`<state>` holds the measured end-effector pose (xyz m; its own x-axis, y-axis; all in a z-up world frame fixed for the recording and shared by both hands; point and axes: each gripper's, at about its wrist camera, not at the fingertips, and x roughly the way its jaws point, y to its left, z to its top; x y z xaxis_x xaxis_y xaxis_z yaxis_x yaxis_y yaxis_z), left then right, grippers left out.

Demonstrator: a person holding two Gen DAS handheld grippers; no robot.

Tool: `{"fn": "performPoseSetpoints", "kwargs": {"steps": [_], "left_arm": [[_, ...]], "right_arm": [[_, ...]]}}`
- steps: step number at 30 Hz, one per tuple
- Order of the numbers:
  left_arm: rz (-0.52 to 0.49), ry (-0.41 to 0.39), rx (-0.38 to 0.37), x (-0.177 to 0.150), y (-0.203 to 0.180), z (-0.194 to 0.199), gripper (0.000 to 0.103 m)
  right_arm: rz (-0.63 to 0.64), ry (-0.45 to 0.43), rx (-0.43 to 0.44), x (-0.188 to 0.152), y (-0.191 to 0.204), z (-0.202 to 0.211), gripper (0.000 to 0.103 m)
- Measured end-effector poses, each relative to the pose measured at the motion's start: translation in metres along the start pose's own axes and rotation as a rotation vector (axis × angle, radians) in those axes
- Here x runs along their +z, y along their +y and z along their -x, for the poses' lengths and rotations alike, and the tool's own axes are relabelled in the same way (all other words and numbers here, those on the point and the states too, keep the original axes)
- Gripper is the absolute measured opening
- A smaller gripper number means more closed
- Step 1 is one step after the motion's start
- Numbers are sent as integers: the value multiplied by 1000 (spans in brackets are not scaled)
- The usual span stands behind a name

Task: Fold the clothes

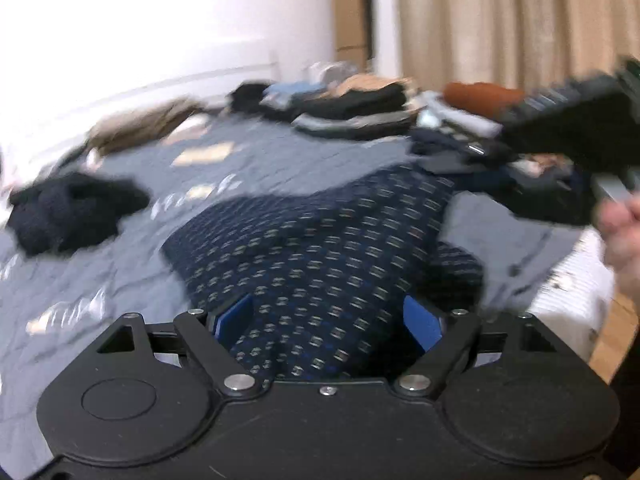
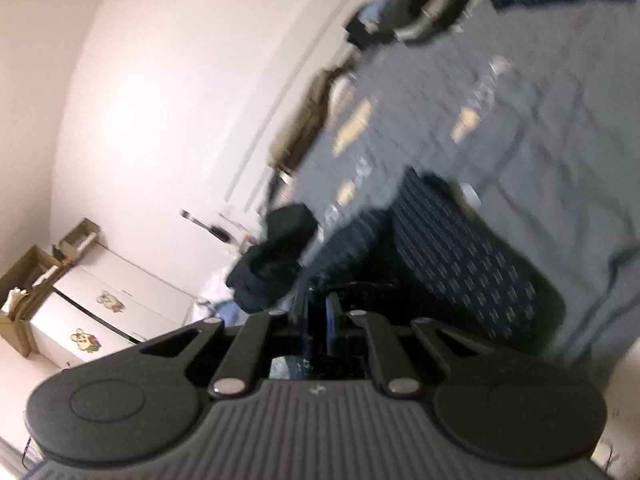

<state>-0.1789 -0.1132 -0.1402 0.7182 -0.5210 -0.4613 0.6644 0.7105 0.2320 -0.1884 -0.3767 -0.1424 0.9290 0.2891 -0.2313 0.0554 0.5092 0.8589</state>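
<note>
A navy patterned garment [image 1: 320, 248] is stretched over the grey bedspread [image 1: 132, 272]. One end lies between the blue pads of my left gripper [image 1: 328, 320], whose jaws stand wide apart with the cloth bunched between them. My right gripper shows in the left wrist view [image 1: 460, 156] at the garment's far end. In the right wrist view my right gripper [image 2: 320, 320] has its pads nearly together on dark patterned cloth, and the garment [image 2: 472, 256] hangs to its right. Both views are blurred by motion.
A crumpled black garment [image 1: 76, 208] lies at the left of the bed. Stacks of folded clothes [image 1: 352, 112] sit at the far side. Beige curtains [image 1: 520, 20] hang behind. The bed's edge and wooden floor [image 1: 616, 332] are at right. A white cabinet [image 2: 100, 312] stands by the wall.
</note>
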Motion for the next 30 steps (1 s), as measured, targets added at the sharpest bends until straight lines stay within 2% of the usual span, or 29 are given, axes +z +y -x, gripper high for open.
{"fn": "performPoseSetpoints", "kwargs": {"steps": [4,5,6,7,8,9,10,11,12,15,16,18,19,20,23,30], "left_arm": [[-120,-26,-5,-1,-22,2,85],[-152,-9,12,-4,-26,-2,84],[-184,11,31,-8,-29,-6,79],[-216,31,50,-11,-32,-11,60],[-248,50,69,-15,-35,-15,50],[-280,70,88,-18,-38,-19,49],[-313,90,107,-22,-41,-23,41],[-345,110,127,-26,-44,-27,39],[-377,130,146,-29,-47,-31,39],[-333,135,146,-26,-42,-32,40],[-317,135,142,-24,-40,-32,40],[-283,138,133,-23,-37,-32,40],[-274,140,131,-22,-35,-32,40],[-266,141,129,-22,-33,-31,40],[-231,146,117,-19,-26,-33,40],[-255,132,130,-20,-30,-32,40]], "right_arm": [[9,-15,-25,5,-4,-1,8],[9,-14,-36,6,-6,-3,8],[15,-9,-58,8,-10,-3,8],[20,-2,-82,9,-13,-5,8],[24,14,-109,10,-18,-6,8],[23,34,-133,10,-23,-8,8],[7,67,-146,11,-30,-9,8],[-15,96,-158,12,-36,-11,11],[-31,116,-170,12,-39,-11,11],[-1,177,-159,15,-34,-9,12],[14,200,-148,16,-31,-8,16],[45,241,-121,19,-24,-6,38],[66,237,-127,18,-22,-5,53],[87,233,-133,17,-20,-4,58],[111,257,-152,10,-22,-9,62],[44,274,-129,-19,-28,-56,63]]}}
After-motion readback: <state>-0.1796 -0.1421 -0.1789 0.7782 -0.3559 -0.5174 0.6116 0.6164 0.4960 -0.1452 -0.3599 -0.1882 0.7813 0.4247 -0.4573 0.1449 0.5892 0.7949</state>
